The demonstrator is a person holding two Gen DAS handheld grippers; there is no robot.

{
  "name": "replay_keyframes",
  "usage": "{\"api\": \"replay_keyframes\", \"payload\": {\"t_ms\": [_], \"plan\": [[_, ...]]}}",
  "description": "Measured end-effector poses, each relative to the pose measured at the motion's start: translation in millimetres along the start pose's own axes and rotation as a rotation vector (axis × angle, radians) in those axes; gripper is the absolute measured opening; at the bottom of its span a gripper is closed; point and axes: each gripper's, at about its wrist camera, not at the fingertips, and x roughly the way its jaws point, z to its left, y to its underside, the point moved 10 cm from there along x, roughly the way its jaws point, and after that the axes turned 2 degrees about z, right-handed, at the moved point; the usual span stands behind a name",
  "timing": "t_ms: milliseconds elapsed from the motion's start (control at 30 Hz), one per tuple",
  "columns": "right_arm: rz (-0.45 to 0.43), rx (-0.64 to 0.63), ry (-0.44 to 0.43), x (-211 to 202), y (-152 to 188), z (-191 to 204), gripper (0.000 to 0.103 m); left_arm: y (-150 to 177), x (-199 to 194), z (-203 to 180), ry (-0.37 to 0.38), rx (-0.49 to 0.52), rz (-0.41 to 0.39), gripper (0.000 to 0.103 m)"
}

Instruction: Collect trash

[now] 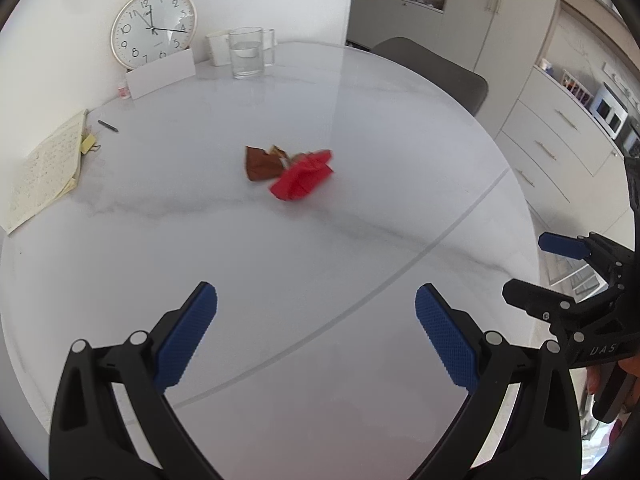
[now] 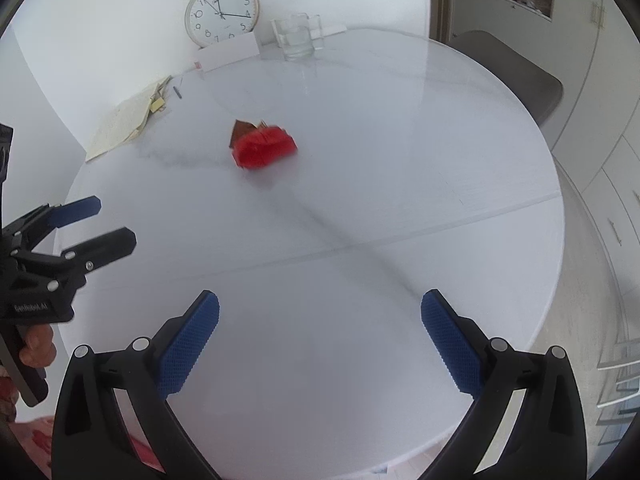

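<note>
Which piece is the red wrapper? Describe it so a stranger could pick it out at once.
Start at the round white table and look near its middle, well in front of the wall clock and the glass pitcher. Two crumpled scraps lie touching there. The red wrapper is the bright red one, sitting right of the duller brown wrapper.

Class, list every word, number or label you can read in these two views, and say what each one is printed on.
"1" to "12": clock dial numerals.
"UAS": partly cut off, on the right gripper body, left wrist view.
"GenRobot.AI": small and only roughly legible, on the left gripper body, right wrist view.
Too blurred to read: the clock's brand mark, the notebook writing.
The red wrapper and brown wrapper show no readable text.
</note>
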Motion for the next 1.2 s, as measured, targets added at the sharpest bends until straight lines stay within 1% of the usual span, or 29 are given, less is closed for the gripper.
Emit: {"api": "replay_keyframes", "payload": {"t_ms": [167,233,300,433,533,633,733,800,900,967,1033,1067,1133,1200], "plan": [[0.012,0.042,-0.023,35.1,-44.0,21.7,0.1,-29.1,20.3,42.6,-0.006,-0.036,-0.001,0.095],[0.022,0.077,-0.015,54.8,-61.2,26.7,0.1,-44.1,30.9,60.4,-0.015,-0.039,-0.007,0.095],[0.042,0.141,-0.018,75.9,-76.1,30.0,0.1,-57.5,41.5,75.9,-0.019,-0.031,-0.012,0.095],[0.06,0.3,-0.06,111.4,-101.6,36.2,0.1,-76.8,61.6,98.4,-0.015,0.005,-0.005,0.095],[0.084,0.406,-0.064,135.3,-113.1,39.5,0.1,-87.4,75.9,112.8,-0.006,0.023,0.0,0.095],[0.114,0.52,-0.027,157.3,-114.6,37.5,0.1,-92.8,87.1,121.1,0.005,0.026,0.009,0.095],[0.117,0.63,0.006,167.1,-112.4,34.8,0.1,-96.1,92.9,125.8,0.015,0.031,0.004,0.095],[0.11,0.661,0.021,172.6,-114.6,37.6,0.1,-97.4,97.0,128.9,0.029,0.028,0.006,0.095],[0.122,0.63,0.037,183.2,-120.3,47.9,0.1,-99.2,101.9,135.6,0.039,0.013,0.008,0.095],[0.133,0.595,0.055,189.4,-121.4,53.4,0.092,-99.6,104.4,139.2,0.042,0.008,0.01,0.095],[0.149,0.572,0.054,194.8,-120.1,56.2,0.07,-100.6,106.5,142.5,0.047,0.001,0.009,0.095],[0.158,0.56,0.054,197.2,-116.3,55.5,0.063,-101.3,107.4,142.7,0.054,0.0,0.009,0.095],[0.144,0.536,0.06,193.9,-113.9,52.0,0.04,-103.5,109.9,140.1,0.084,0.005,0.008,0.095],[0.14,0.523,0.036,190.8,-110.2,48.6,0.033,-105.5,114.2,135.6,0.103,0.02,0.009,0.095]]}}
